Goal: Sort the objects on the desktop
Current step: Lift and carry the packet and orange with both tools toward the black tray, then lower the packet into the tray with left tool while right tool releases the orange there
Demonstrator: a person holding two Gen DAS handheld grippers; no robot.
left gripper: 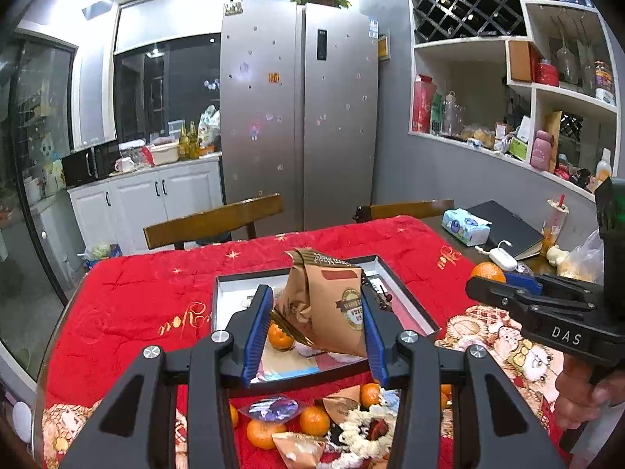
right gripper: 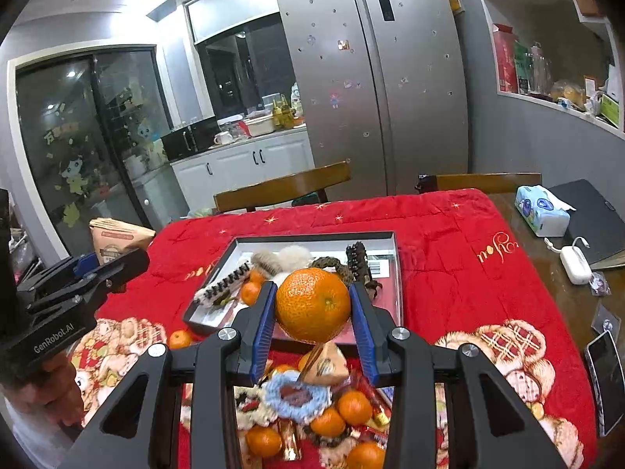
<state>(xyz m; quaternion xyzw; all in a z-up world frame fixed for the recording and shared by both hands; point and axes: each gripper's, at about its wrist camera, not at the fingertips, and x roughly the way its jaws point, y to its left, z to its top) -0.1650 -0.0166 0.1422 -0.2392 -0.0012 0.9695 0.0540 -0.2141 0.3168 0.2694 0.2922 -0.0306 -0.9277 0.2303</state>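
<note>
Brown packet [left gripper: 324,305], one; orange [right gripper: 312,305], one

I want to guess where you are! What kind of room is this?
Most likely a home kitchen and dining area. A tall silver two-door fridge stands behind the table with the red quilted cloth, white counter cabinets hold a mug and bottles, and a white wall shelf has a wine rack.

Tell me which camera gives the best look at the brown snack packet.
The left wrist view: the brown snack packet fills the middle, clamped by the left gripper. The right wrist view shows only its top at the left edge, behind the gripper body.
</note>
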